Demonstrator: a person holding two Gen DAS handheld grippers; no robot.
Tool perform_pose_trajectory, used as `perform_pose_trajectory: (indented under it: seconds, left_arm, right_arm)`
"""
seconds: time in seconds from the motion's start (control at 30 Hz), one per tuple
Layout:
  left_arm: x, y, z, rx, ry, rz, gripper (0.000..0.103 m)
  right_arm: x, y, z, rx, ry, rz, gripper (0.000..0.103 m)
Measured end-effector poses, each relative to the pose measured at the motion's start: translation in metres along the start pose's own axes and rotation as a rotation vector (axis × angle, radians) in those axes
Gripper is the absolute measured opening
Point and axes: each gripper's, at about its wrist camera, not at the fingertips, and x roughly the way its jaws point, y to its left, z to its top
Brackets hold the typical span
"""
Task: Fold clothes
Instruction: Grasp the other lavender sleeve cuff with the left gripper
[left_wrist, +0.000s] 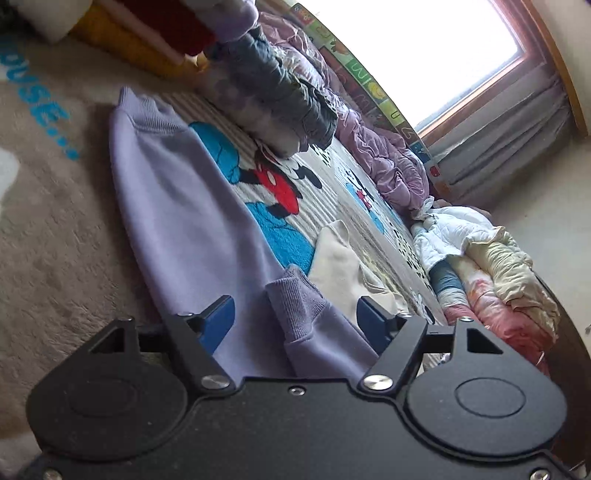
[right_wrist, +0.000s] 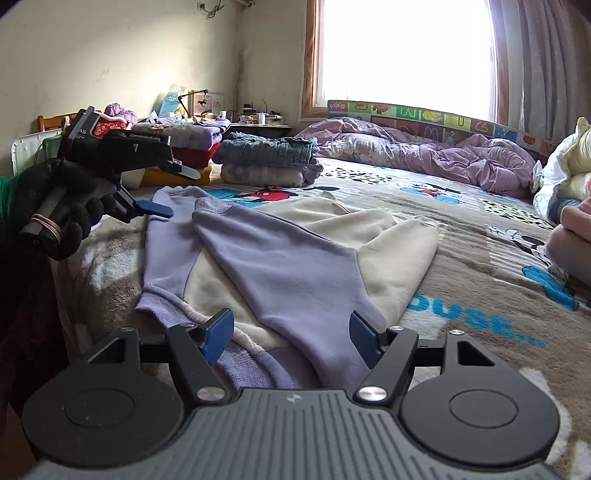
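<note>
Sweatshirt (right_wrist: 280, 258): lilac and cream, lying flat on the cartoon blanket (right_wrist: 480, 236) in the lower middle of the right wrist view, both lilac sleeves crossed over the cream body.
Near risk: the ribbed hem (right_wrist: 236, 363) sits just ahead of the right gripper (right_wrist: 291, 334) at the bottom of the frame; a bite that catches only the top layer would likely drag the sleeve out of line and spoil the fold.
Right fingers: blue pads (right_wrist: 218, 330) stand wide apart, one on each side of the near sleeve end, pressing on nothing that shows.
Cuff risk: in the left wrist view the ribbed cuff (left_wrist: 295, 306) lies between the left gripper (left_wrist: 295, 319) pads at lower centre; soft fleece could bunch or slip if the close lands on the cuff's edge.
Left fingers: pads wide, with the cuff between them but no squeeze visible; seen from the right wrist view, the left gripper (right_wrist: 166, 188) hangs at the upper left in a gloved hand (right_wrist: 66, 206), above the far sleeve ends.
Far risk: folded stack (right_wrist: 269, 162) beyond the sweatshirt, upper middle; a broad sweep of cloth could knock it.
</note>
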Motion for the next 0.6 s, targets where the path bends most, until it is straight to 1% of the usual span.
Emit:
perform_pose_trajectory:
  seconds: [0.07,0.1,0.13,0.2,0.3,0.33,0.37,0.47,0.6]
  left_arm:
    - [0.007,-0.002,-0.002,0.015,0.011,0.012,0.055]
    - [0.011,-0.003,-0.002,0.021,0.015,0.019,0.050]
    - [0.014,-0.004,-0.003,0.027,0.018,0.024,0.043]
    - [0.019,-0.004,-0.005,0.037,0.024,0.032,0.039]
    - [0.023,-0.006,-0.006,0.045,0.028,0.016,0.024]
    - [0.023,-0.008,-0.007,0.048,0.027,0.005,0.011]
    - [0.023,-0.010,-0.006,0.046,0.022,-0.011,0.007]
    - [0.020,-0.021,-0.005,0.028,-0.003,-0.076,0.005]
    - [0.020,-0.046,-0.003,0.033,-0.026,-0.140,0.004]
  right_arm:
    - [0.003,0.001,-0.001,-0.009,0.004,0.002,0.069]
    - [0.004,0.001,-0.001,-0.010,0.007,0.005,0.069]
    - [0.005,0.000,-0.002,-0.012,0.010,0.006,0.069]
    - [0.007,0.000,-0.003,-0.014,0.016,0.013,0.069]
    - [0.009,-0.001,-0.005,-0.014,0.020,0.016,0.069]
    - [0.009,-0.002,-0.006,-0.012,0.021,0.017,0.069]
    - [0.009,-0.004,-0.007,-0.008,0.021,0.020,0.069]
    - [0.010,-0.006,-0.009,0.000,0.021,0.029,0.069]
    - [0.009,-0.007,-0.011,-0.001,0.017,0.045,0.069]
